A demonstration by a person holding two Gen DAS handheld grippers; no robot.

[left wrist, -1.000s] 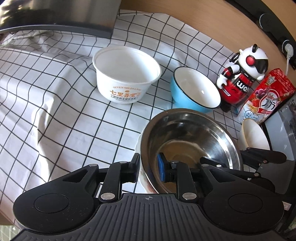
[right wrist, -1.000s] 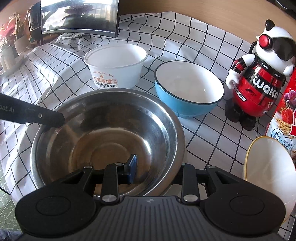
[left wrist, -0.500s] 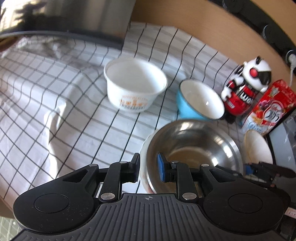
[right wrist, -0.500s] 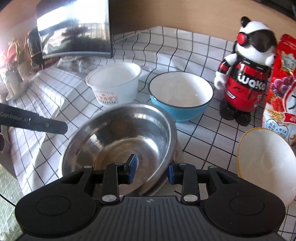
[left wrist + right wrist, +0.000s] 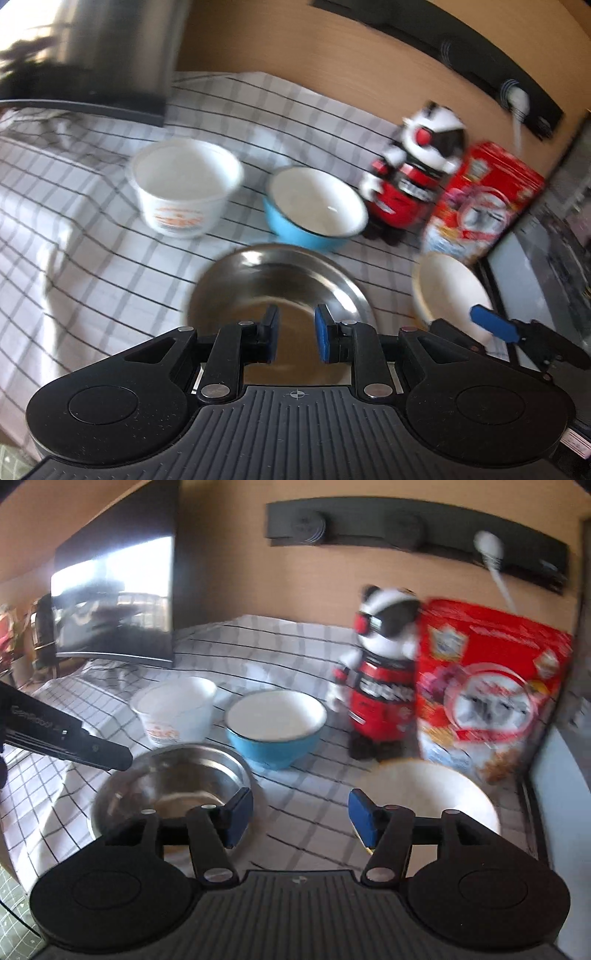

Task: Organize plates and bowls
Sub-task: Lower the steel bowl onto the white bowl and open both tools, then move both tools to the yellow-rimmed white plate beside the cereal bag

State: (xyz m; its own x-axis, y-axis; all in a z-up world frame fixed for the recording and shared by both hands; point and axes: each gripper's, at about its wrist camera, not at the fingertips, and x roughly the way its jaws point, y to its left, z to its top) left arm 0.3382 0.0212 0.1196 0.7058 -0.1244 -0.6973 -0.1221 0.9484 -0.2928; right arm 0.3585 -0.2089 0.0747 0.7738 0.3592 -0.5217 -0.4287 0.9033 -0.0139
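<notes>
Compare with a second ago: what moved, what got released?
Both tools let go of the steel bowl and pulled back from it. The right tool is opening, nothing between its pads; the left tool keeps its narrow gap, now clear of the rim. The steel bowl sits on the checked cloth. Paper bowl, blue bowl and toy stayed put.

Bright daylight, window glare on the dark screen (image 5: 114, 602), soft shadows across the checked cloth (image 5: 85, 258), heavy motion blur, fisheye bending at the edges
</notes>
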